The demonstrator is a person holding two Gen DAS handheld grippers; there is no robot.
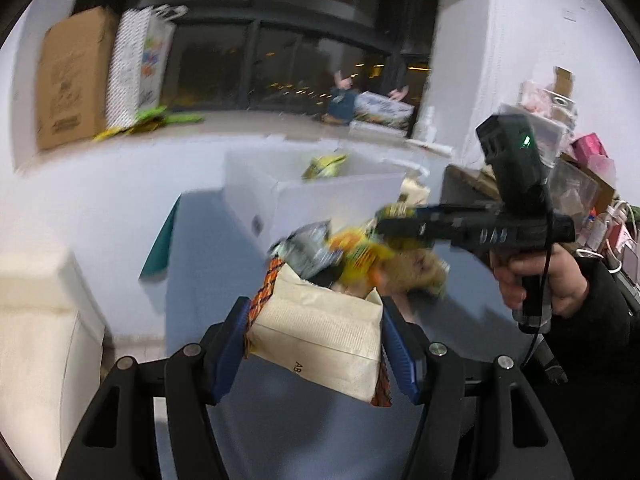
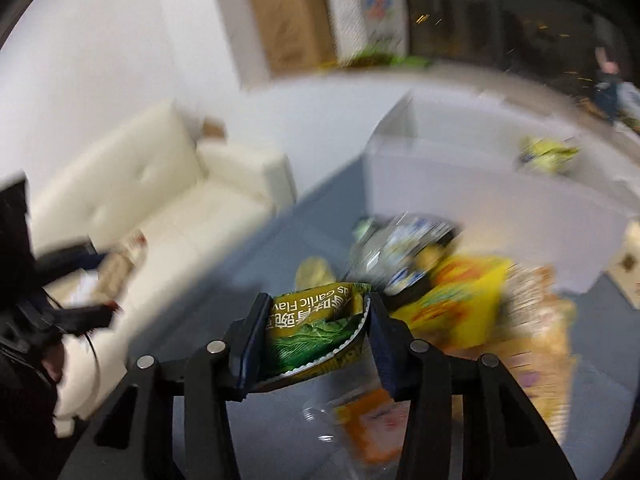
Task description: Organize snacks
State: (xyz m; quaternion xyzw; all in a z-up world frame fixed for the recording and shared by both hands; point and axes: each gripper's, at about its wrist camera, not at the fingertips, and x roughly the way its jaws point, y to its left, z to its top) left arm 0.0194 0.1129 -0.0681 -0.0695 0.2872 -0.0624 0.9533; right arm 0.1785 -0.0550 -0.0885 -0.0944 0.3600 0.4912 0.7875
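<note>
My left gripper (image 1: 314,334) is shut on a cream paper snack packet (image 1: 320,336) with an orange patterned edge, held above the grey table (image 1: 208,272). My right gripper (image 2: 316,320) is shut on a green garlic-flavour snack packet (image 2: 316,324); it also shows in the left wrist view (image 1: 384,226), over the pile. A blurred pile of snack packets (image 1: 352,256) lies on the table, and shows in the right wrist view (image 2: 460,292). A white open box (image 1: 312,192) behind the pile holds one yellow-green packet (image 1: 324,166).
A cream sofa (image 2: 160,196) stands left of the table. A cardboard box (image 1: 72,80) and a white patterned bag (image 1: 136,64) stand by the far wall. Cluttered shelves (image 1: 576,168) are at the right. A dark window (image 1: 288,40) is behind.
</note>
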